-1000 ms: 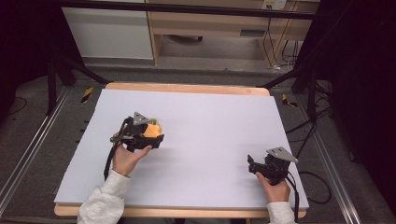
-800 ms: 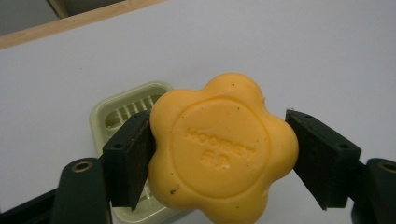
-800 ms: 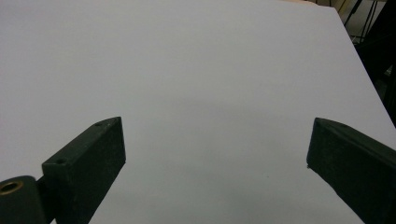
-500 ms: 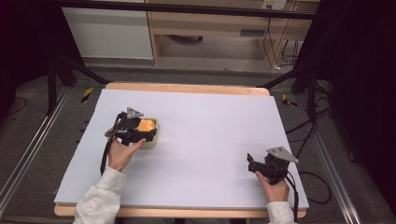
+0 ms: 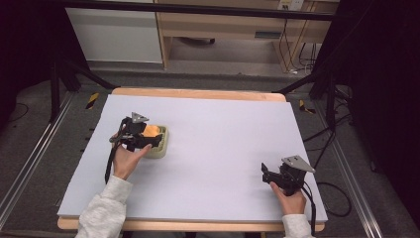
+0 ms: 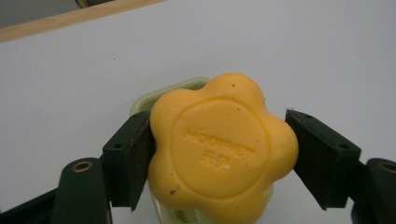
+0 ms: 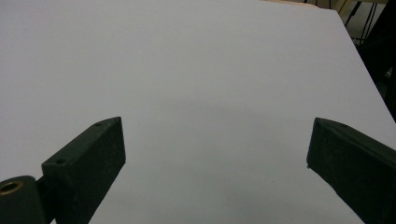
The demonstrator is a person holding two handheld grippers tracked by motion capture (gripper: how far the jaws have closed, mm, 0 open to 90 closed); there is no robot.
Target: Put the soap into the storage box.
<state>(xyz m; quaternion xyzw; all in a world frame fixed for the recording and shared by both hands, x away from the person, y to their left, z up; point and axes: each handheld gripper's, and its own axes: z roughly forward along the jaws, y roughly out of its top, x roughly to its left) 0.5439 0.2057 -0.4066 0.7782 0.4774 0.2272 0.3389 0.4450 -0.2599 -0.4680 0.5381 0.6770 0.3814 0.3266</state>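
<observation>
An orange flower-shaped soap (image 6: 222, 149) with stamped lettering sits between the pads (image 6: 133, 158) of my left gripper (image 6: 219, 154), which is shut on it from both sides. Right beneath the soap is a pale green dish (image 6: 187, 86); I cannot tell whether the soap touches it. In the high view the left gripper (image 5: 148, 136) holds the soap (image 5: 151, 130) over the dish (image 5: 162, 145) on the table's left half. My right gripper (image 5: 265, 173) rests near the front right corner. Its jaws stand wide open over bare table (image 7: 217, 163).
The white table top (image 5: 223, 139) has a wooden edge at the back and front. A black cable trails from each gripper. Metal rails and dark stands flank the table on both sides.
My left gripper has shifted left and a little away from the person with the soap in it, and the green dish now shows under it. The right gripper has stayed put.
</observation>
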